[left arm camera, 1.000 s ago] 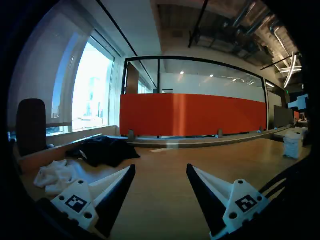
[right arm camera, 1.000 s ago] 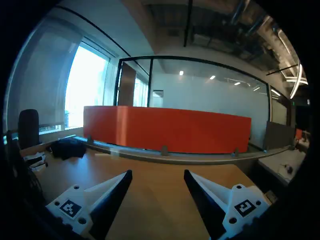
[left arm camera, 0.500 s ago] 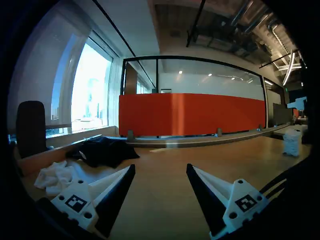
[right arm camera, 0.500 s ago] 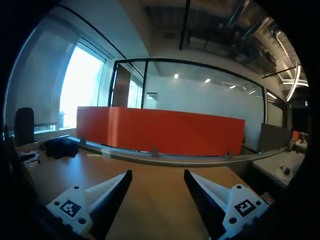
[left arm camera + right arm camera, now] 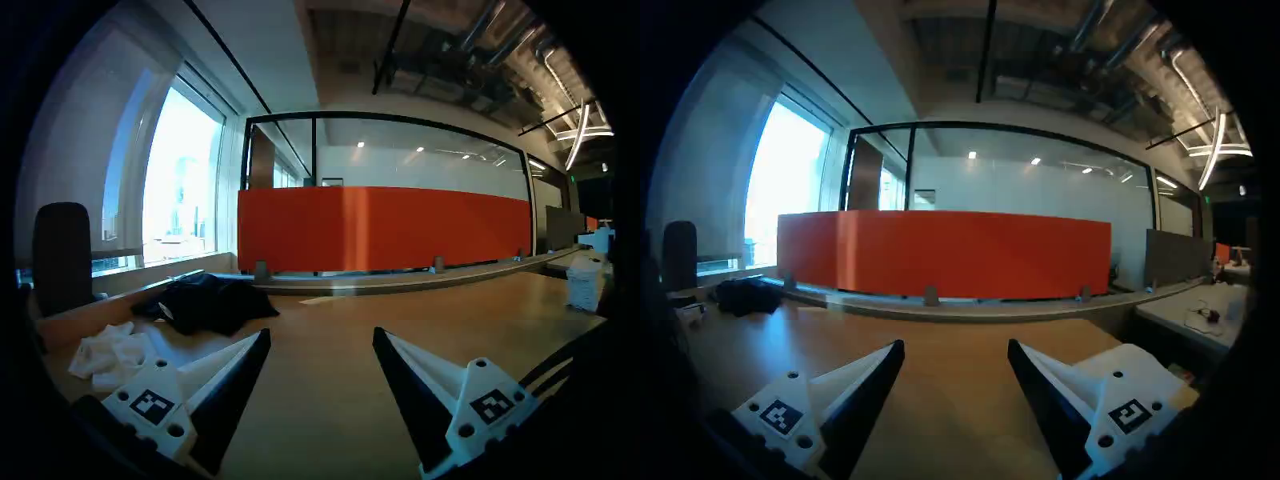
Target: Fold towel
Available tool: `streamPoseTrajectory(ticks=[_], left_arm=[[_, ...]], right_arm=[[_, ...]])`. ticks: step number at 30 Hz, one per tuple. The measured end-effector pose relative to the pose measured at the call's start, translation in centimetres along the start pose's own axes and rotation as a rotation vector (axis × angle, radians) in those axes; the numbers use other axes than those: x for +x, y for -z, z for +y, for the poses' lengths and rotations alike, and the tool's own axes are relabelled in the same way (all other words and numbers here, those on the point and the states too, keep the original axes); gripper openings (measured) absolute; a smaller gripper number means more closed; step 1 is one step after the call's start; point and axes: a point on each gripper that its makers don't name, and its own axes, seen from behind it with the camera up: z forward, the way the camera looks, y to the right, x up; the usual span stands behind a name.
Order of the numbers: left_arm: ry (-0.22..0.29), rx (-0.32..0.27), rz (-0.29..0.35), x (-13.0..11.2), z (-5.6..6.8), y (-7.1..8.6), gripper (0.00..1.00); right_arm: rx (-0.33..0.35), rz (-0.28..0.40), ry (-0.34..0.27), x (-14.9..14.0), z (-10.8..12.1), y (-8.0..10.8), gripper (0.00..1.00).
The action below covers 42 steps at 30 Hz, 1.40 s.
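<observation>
An orange partition [image 5: 384, 228] stands along the far edge of a wooden desk [image 5: 320, 384]. Left of the partition a bright window [image 5: 180, 192] lets in daylight, and farther left rises a black chair back [image 5: 62, 252]. A glass wall [image 5: 416, 152] runs above the partition. To its right, a white desk [image 5: 1168, 316] carries cables [image 5: 1205, 314].

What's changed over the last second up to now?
The right tool swung to its right: the orange partition and black cloth slid left in the right gripper view. Nothing was taken hold of or let go. The left tool barely moved; both tools stay open and empty above the wooden table.
</observation>
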Motion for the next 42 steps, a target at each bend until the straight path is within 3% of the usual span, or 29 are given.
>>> streamPoseTrajectory(ticks=[7, 24, 42], left_arm=[[0.000, 0.000, 0.000, 0.0, 0.0, 0.0, 0.95], [0.001, -0.001, 0.001, -0.1, 0.0, -0.1, 0.95], [0.000, -0.001, 0.001, -0.1, 0.0, -0.1, 0.95]], right_arm=[[-0.013, -0.004, -0.058, -2.6, 0.2, 0.3, 1.00], [-0.035, -0.011, -0.111, -5.7, 0.7, 0.5, 1.00], [-0.030, 0.011, -0.051, -5.7, 0.1, 1.1, 0.99]])
